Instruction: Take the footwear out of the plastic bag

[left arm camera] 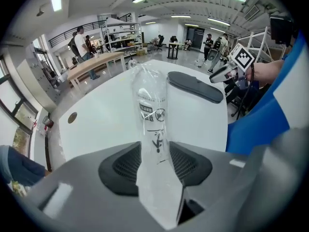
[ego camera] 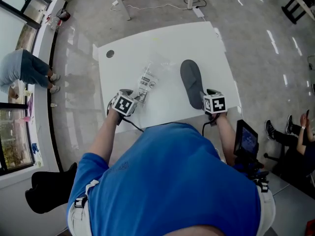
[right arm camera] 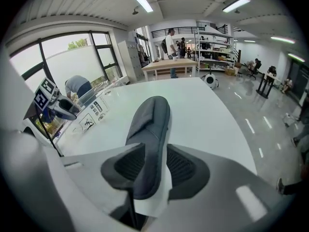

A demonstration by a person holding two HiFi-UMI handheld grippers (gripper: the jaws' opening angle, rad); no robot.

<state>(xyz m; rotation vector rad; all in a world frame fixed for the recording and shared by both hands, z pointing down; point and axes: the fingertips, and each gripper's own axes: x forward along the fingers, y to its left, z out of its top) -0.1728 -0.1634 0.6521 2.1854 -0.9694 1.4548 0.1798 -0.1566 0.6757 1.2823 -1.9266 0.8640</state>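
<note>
A dark grey slipper lies on the white table, outside the bag. Its heel end sits between the fingers of my right gripper. In the right gripper view the slipper stands on edge in the right gripper, with a white strip showing beside the right-hand pad, so the jaws are open around it. The clear plastic bag with black print lies empty to the left. Its near end runs between the parted pads of my left gripper, which is open.
A round hole marks the table's far left corner. A small screen on a stand sits off the table's right side. A person bends over by the window; another's legs show at the right.
</note>
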